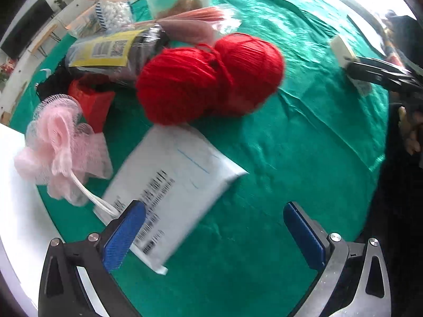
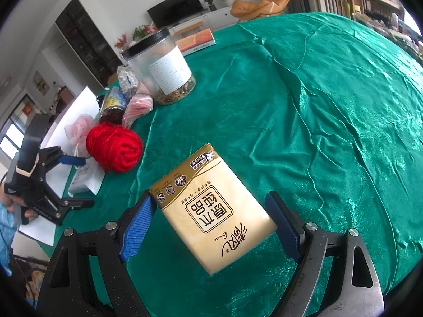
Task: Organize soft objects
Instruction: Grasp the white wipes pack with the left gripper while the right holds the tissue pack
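Note:
In the left wrist view my left gripper is open and empty above the green cloth, just right of a white mailer pouch. A red yarn ball lies beyond it and a pink mesh bath pouf at the left. In the right wrist view my right gripper is wide open, its blue pads on either side of a beige tissue pack lying on the cloth; the left pad sits beside the pack's edge. The red yarn, pouf and left gripper show at the left.
A lidded clear jar, a dark bag with a yellow label, a pink packet, a bag of white balls, a red bag and a book crowd the far left. A white board lies on the table's left edge.

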